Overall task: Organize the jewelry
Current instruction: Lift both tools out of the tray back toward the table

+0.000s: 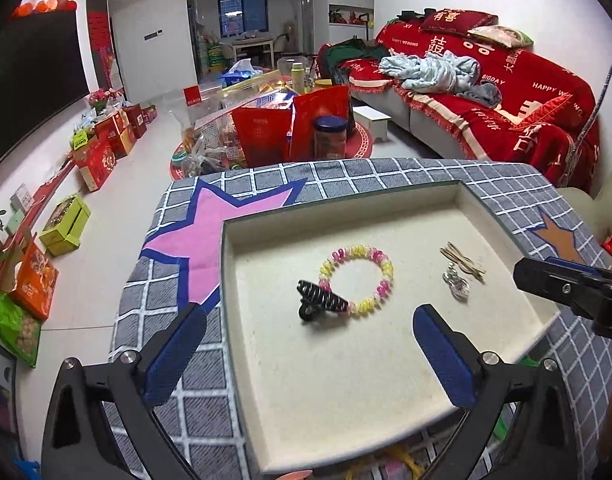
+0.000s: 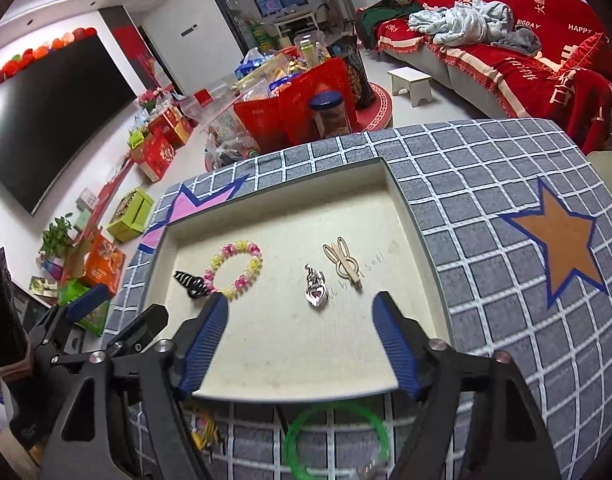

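- Tray (image 1: pixel 241 360) sits on checked cloth (image 1: pixel 346 176); holds 4 items: black claw clip (image 1: pixel 321 300), pink/yellow bead bracelet (image 1: pixel 360 276), silver pendant (image 2: pixel 316 289), wooden bunny clip (image 2: pixel 343 263).
- L gripper (image 1: pixel 310 330): fingers wide apart, nothing held, hovering at tray's near-left side.
- R gripper (image 2: pixel 299 312): fingers apart, empty, above tray's near edge.
- Key relation: pendant lies just beyond R fingertips, slightly right of centre line; long axis runs near-to-far. Bunny clip just right/far of it, apart or touching unclear.
- Claw clip touches bracelet's near-left rim; straight ahead of L gripper.
- Green ring (image 2: pixel 336 438) on cloth, outside tray, near side.
- Judgement: R nearer pendant, L nearer clip/bracelet.
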Motion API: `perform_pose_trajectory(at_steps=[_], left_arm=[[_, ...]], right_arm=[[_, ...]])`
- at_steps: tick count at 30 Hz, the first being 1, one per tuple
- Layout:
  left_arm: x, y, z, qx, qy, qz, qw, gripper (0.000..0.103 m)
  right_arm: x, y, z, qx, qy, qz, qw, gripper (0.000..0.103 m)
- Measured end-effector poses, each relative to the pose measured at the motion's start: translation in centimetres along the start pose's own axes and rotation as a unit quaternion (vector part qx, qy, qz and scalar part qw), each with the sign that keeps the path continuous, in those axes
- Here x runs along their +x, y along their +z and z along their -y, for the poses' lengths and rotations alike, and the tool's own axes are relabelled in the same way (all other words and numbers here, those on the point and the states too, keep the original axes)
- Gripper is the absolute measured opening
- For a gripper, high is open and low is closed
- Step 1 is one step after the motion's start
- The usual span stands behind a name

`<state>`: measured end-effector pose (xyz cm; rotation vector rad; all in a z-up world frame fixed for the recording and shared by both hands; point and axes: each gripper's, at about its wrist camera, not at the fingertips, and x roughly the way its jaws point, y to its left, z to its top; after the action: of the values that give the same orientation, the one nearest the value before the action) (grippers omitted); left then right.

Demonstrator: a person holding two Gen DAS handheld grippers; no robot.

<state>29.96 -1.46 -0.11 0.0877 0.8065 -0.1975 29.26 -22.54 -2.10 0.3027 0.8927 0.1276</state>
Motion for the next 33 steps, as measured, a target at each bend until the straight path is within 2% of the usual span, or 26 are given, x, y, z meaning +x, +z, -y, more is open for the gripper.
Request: perform_pose_trajectory(at_steps=[3,5,6,7,8,22,28,33], left_arm=[[-1.6,-0.7,-0.1,0.001,-0.005,0.002,1.0000,0.103],[-2.7,-1.2,-0.2,0.002,-0.003,0.007,1.0000,0.103],[-3.1,-1.5,-0.2,0.001,0.000,0.009,1.0000,0.103],[-3.6,-1.8,-0.3,0.001,0.002,0.010,0.9999,0.103],[-4.0,-2.1,-0.3,-0.001,0.005,0.010,0.9999,0.103],[-6.3,-6.9,-1.0,-0.033,-0.012,-0.028,0.9990,0.103],[-5.8,-9.1,-0.5,-0.045,-0.012,-0.053,0.9975,0.103],[-5.2,-10.4,-0.2,-0.058,-0.009,-0.072,0.9957,0.103]], right_arm=[[-1.5,-0.6,-0.1,0.001,0.004,0.008,1.000,0.083],[-2.7,-1.1,-0.1,0.004,0.009,0.018,1.000,0.088],[-3.2,-1.3,-0.1,0.004,0.012,0.022,1.000,0.091],[-3.6,-1.5,-0.2,0.005,0.015,0.025,1.000,0.101],[-4.2,-1.7,-0.2,0.005,0.019,0.033,0.999,0.103],[-9.6,-4.9,0.6,0.006,0.012,0.048,0.999,0.103],[-10.2,-6.9,2.3,0.013,-0.003,0.032,0.999,0.103],[-9.8,-8.9,3.5,0.009,-0.036,0.010,0.999,0.103]])
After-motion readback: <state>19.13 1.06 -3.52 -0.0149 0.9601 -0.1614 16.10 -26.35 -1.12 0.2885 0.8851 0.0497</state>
